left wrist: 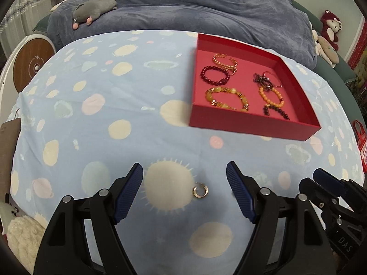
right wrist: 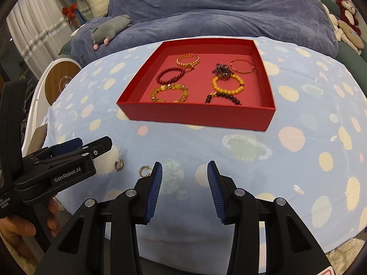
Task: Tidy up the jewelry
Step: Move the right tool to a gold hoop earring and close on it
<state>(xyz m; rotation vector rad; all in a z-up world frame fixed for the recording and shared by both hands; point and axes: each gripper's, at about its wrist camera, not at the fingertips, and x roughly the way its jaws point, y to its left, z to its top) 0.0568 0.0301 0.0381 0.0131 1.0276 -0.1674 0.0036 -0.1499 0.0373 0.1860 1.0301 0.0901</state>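
Two small metal ear cuffs lie on the light-blue planet-print cloth [right wrist: 298, 160], outside the red tray [right wrist: 197, 114]. In the right wrist view, one ear cuff [right wrist: 119, 165] lies just beside the left gripper's tip, and the second ear cuff [right wrist: 144, 171] lies just left of the right gripper's left pad and is partly hidden by it. In the left wrist view only one ear cuff [left wrist: 200, 191] shows, between the wide-spread pads of the left gripper [left wrist: 184, 191].

The right gripper [right wrist: 184, 189] stands open at moderate width, holding nothing, near the cloth's near edge.

Legible writing: "GenRobot.AI" on the left gripper body [right wrist: 68, 160]; "DAS" on the right gripper body [left wrist: 339, 206]. Other label text is too small to read.

The tray lies far of both grippers and holds several bracelets: dark red beads [right wrist: 170, 75], orange beads [right wrist: 227, 83], gold chain [right wrist: 188, 60]. A tangled dark piece [right wrist: 222, 71] is hard to identify.
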